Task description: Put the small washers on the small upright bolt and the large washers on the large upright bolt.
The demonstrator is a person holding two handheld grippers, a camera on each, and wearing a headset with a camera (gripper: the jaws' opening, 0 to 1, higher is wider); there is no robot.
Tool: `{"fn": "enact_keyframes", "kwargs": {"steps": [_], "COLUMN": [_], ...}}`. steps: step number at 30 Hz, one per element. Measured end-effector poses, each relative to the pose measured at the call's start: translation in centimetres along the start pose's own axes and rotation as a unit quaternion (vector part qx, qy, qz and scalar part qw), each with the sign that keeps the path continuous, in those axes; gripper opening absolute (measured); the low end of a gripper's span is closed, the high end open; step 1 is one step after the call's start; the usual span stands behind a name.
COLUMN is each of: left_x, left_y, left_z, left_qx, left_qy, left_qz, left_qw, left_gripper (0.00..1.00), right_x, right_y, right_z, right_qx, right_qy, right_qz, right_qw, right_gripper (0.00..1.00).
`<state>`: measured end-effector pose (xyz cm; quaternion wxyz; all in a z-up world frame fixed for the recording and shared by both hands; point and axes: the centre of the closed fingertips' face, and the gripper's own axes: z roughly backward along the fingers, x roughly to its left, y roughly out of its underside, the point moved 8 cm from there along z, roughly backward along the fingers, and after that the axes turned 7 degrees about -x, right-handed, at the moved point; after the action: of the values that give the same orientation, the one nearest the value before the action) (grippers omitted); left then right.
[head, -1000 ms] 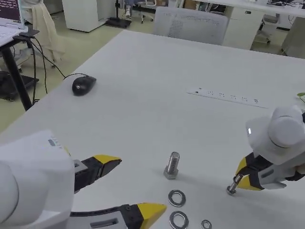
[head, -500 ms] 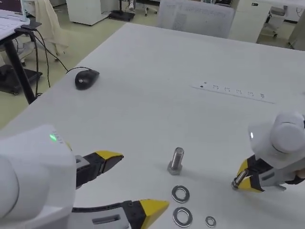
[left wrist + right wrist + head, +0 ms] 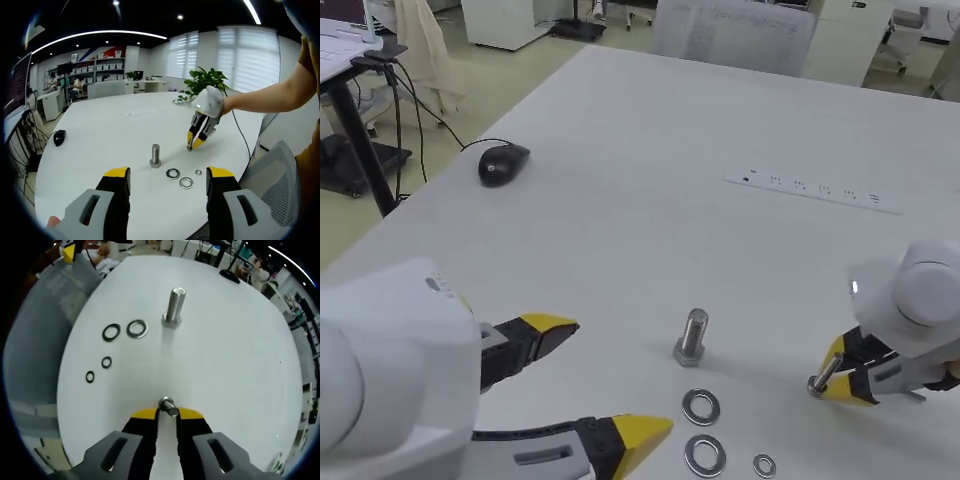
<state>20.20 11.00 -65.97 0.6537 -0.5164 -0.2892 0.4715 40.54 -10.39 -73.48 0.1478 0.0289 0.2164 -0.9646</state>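
Right claw [image 3: 837,372]: clamped on the small bolt [image 3: 822,375], which is tilted, near the table's [image 3: 620,180] front edge.
Left claw [image 3: 603,378]: wide apart, empty.
Large bolt [image 3: 690,336]: upright, with the washers [image 3: 701,407] just in front.
Open room: bare table beyond.

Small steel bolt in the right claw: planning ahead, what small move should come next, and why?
Probably tip the right claw so the small steel bolt stands head-down on the white table, then open: it is gripped tilted, while the large steel bolt stands upright.
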Motion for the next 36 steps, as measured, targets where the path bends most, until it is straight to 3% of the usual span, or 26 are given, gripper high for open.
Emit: {"fn": "enact_keyframes", "kwargs": {"steps": [7, 19, 27, 36], "left_x": [-0.1, -0.5, -0.8, -0.8], "left_y": [-0.2, -0.9, -1.2, -0.8], "left_z": [0.3, 0.6, 1.0, 1.5], "left_qx": [-0.003, -0.017, -0.02, -0.018], "left_qy": [-0.001, -0.002, 0.004, 0.005], "left_qz": [-0.005, -0.013, -0.023, -0.023], "left_qw": [1.0, 0.9998, 0.9995, 0.9996], "left_gripper": [0.61, 0.61, 0.61, 0.61], "right_x": [0.6, 3.1, 5.8, 8.1], "right_y": [0.1, -0.4, -2.0, -3.1], "right_z": [1.1, 2.7, 2.6, 2.2], "right_qx": [-0.001, -0.012, -0.03, -0.03], "right_qy": [0.011, 0.018, 0.001, -0.012], "right_qz": [-0.004, -0.009, -0.001, 0.007], "right_qw": [0.9999, 0.9997, 0.9995, 0.9995], "right_gripper": [0.14, 0.14, 0.14, 0.14]}}
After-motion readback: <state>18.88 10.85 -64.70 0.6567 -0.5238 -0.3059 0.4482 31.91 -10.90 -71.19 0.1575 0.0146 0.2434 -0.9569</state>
